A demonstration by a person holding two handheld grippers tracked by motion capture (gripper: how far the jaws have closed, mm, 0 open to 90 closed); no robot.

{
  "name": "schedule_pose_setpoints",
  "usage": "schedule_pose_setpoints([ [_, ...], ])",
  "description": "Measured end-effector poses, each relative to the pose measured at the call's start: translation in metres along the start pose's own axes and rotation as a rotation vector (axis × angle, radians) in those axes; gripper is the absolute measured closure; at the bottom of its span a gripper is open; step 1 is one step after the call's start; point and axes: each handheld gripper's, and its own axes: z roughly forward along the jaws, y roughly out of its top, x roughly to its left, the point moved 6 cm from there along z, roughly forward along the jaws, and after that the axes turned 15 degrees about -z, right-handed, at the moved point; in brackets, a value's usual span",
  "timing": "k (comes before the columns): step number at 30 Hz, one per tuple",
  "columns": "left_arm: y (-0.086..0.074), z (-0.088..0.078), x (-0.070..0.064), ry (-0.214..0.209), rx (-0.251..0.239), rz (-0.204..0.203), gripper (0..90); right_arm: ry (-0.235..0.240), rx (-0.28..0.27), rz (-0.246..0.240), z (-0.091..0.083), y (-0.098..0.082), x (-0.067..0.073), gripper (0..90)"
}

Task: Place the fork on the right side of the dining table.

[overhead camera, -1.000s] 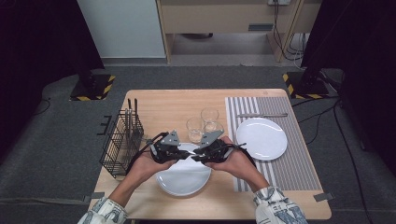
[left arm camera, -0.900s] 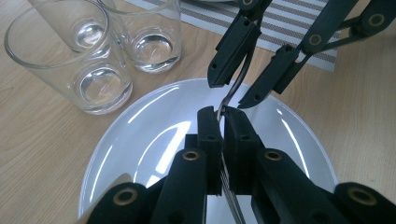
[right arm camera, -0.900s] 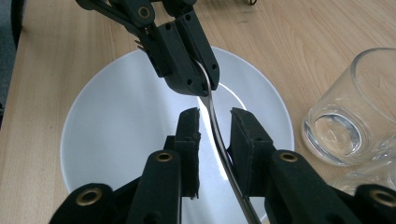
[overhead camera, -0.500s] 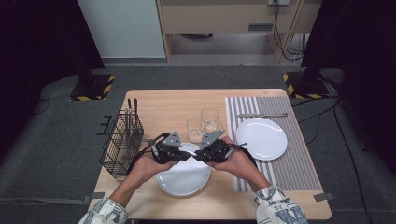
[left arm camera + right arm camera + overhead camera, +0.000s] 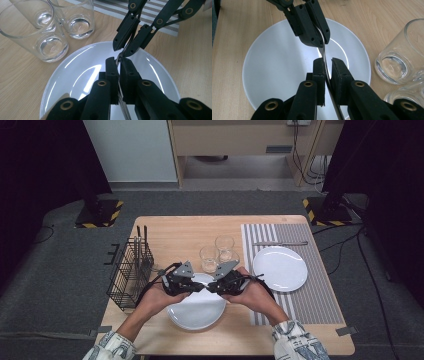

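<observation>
Both grippers meet over a round white ceramic plate (image 5: 196, 307) near the front edge of a pale wooden table (image 5: 185, 232). Between them runs a thin silver metal utensil (image 5: 323, 53), seen edge-on. Its ends are hidden inside the jaws, so what kind of cutlery it is cannot be made out, though the left gripper view shows fine parallel lines like tines low between the jaws.

The left gripper (image 5: 199, 287) is clamped tight on one end of the utensil. The right gripper (image 5: 209, 287) has just been closing, and its jaws now pinch the other end, with the metal strip between the pads. In the high view the hands cover most of both grippers, and the utensil is too small to see there.

The table stands on dark grey carpet. Behind it are a pale wall panel, a light wooden cabinet and black stands with yellow-and-black striped bases. A grey and white striped placemat (image 5: 320, 295) covers the right side of the table, with a second round white plate (image 5: 280, 268) on it and a silver knife (image 5: 280, 243) beyond that plate.

Three clear drinking glasses (image 5: 209, 258) stand empty, close together, just beyond the near plate. A black wire cutlery basket (image 5: 128, 272) at the table's left edge holds a few upright utensils, hard to identify.
</observation>
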Motion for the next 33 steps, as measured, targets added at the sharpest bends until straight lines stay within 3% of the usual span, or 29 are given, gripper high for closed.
schedule_pose_setpoints([
  [14,0.0017,0.0034,0.0013,0.020,0.000,0.034,81.3,-0.013,0.012,-0.008,0.0001,-0.0022,0.0039,86.5],
  [24,0.0010,0.0037,0.0026,0.056,-0.022,0.026,74.2,-0.003,0.023,0.020,0.0010,-0.0015,0.0045,87.1],
  [25,0.0012,0.0040,0.0033,0.075,-0.035,0.022,70.4,-0.005,0.022,0.023,0.0009,-0.0015,0.0045,87.2],
  [28,0.0013,0.0044,0.0048,0.116,-0.077,0.000,43.4,-0.001,0.019,0.021,0.0005,-0.0022,0.0041,87.2],
  [33,-0.0076,0.0052,0.0023,0.144,-0.136,-0.017,21.3,-0.027,0.014,0.042,-0.0025,-0.0079,-0.0010,87.1],
])
